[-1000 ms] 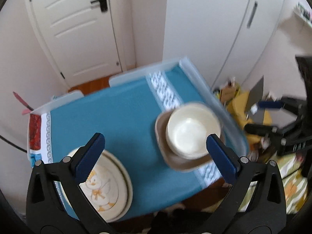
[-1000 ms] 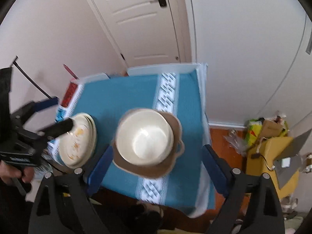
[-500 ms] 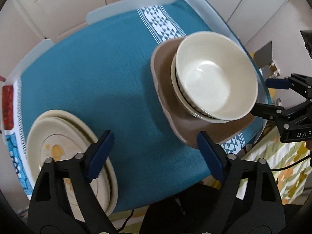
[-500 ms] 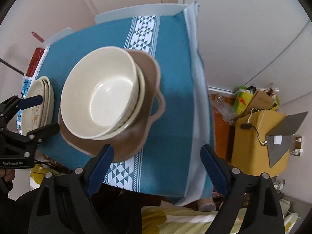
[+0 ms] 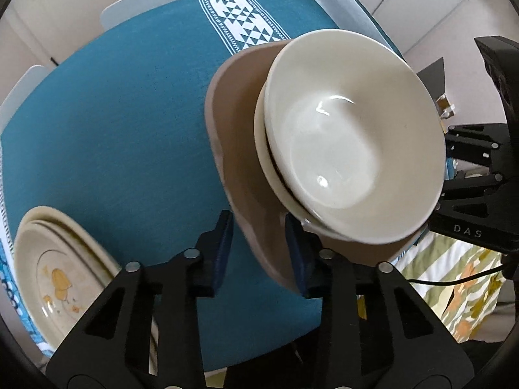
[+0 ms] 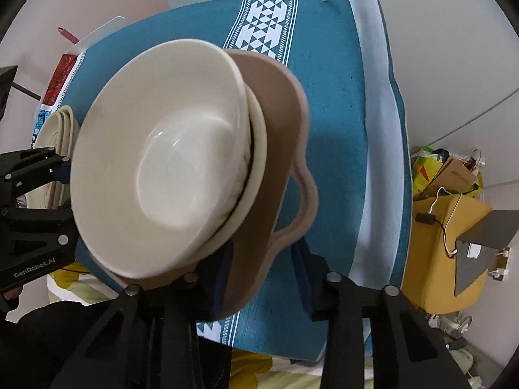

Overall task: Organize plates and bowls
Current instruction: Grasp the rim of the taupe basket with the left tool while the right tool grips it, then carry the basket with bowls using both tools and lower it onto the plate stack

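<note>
A brown eared dish (image 5: 240, 149) (image 6: 282, 136) sits on the teal tablecloth (image 5: 129, 123) with two stacked cream bowls (image 5: 353, 136) (image 6: 168, 149) in it. My left gripper (image 5: 258, 243) has its jaws closed in around the dish's near rim. My right gripper (image 6: 262, 275) has its jaws closed in around the dish's rim near its loop handle (image 6: 305, 207). Whether the pads press the rim I cannot tell. A stack of cream plates with a duck print (image 5: 55, 275) (image 6: 55, 126) lies at the table's left.
The table stands against white cupboards, with a white door behind. A yellow box with cables (image 6: 451, 249) and cartons sit on the floor to the right. A striped blanket (image 5: 454, 275) lies below the table's near edge.
Both grippers have dropped toward the table and closed from wide open to narrow around the brown dish's rim, one on each side.
</note>
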Tool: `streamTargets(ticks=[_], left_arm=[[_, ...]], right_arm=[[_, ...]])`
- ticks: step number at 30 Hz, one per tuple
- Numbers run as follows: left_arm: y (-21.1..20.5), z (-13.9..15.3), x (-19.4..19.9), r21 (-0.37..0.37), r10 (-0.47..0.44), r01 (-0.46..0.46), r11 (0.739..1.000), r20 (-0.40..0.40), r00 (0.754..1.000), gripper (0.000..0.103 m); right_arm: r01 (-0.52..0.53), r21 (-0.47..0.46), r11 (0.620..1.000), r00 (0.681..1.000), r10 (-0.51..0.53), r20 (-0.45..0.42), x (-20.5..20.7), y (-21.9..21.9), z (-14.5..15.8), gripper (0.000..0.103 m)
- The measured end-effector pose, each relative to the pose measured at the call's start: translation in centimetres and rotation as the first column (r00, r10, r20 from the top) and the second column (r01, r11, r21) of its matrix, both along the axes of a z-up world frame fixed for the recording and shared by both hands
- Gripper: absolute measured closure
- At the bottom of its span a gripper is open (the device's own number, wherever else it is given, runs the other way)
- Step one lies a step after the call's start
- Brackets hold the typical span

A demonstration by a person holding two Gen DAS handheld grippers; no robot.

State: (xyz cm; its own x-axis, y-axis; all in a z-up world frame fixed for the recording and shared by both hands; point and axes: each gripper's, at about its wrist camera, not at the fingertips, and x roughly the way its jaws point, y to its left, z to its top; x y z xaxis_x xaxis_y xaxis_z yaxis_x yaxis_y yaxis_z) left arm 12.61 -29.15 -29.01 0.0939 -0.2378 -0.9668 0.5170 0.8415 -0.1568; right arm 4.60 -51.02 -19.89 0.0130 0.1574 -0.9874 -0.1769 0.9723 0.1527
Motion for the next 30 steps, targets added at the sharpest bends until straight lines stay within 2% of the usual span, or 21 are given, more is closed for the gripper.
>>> streamTargets(ticks=[6,9,12,15,23,30], left_arm=[[-0.5,-0.8,-0.1,-0.015,-0.004,0.005,1.0,0.02,1.0,0.086],[-0.8,-1.4,-0.1,-0.03,-0.01,0.011,1.0,0.019,1.0,0.09],[-0.9,-1.4,-0.3,-0.025,-0.012,0.012,1.0,0.039,0.999,0.091],[-0.9,-1.1,-0.5,-0.02,-0.017,0.019,1.0,0.061,0.998,0.091],[-0.9,1.1,-1.1,-0.016,-0.011,0.013,1.0,0.158,0.987,0.091],[0.5,5.2,-1.0,-0.041,0.05,-0.041,0.998,0.237,0.97,0.091]], right_arm=[[0.004,0.035,0.999,1.0,-0.005,0.02,0.1,0.1,-0.7,0.084],[-0.007,0.042,0.999,0.999,0.005,0.039,0.1,0.2,-1.0,0.085],[-0.021,0.054,0.998,0.998,0.017,0.061,-0.2,0.4,-0.8,0.089],[-0.04,0.045,0.998,0.996,0.036,0.084,-0.3,0.9,-0.5,0.089],[-0.061,0.045,0.997,0.987,0.053,0.152,-0.3,0.8,0.9,0.089],[-0.108,0.026,0.994,0.966,0.099,0.241,0.0,2.0,4.4,0.089]])
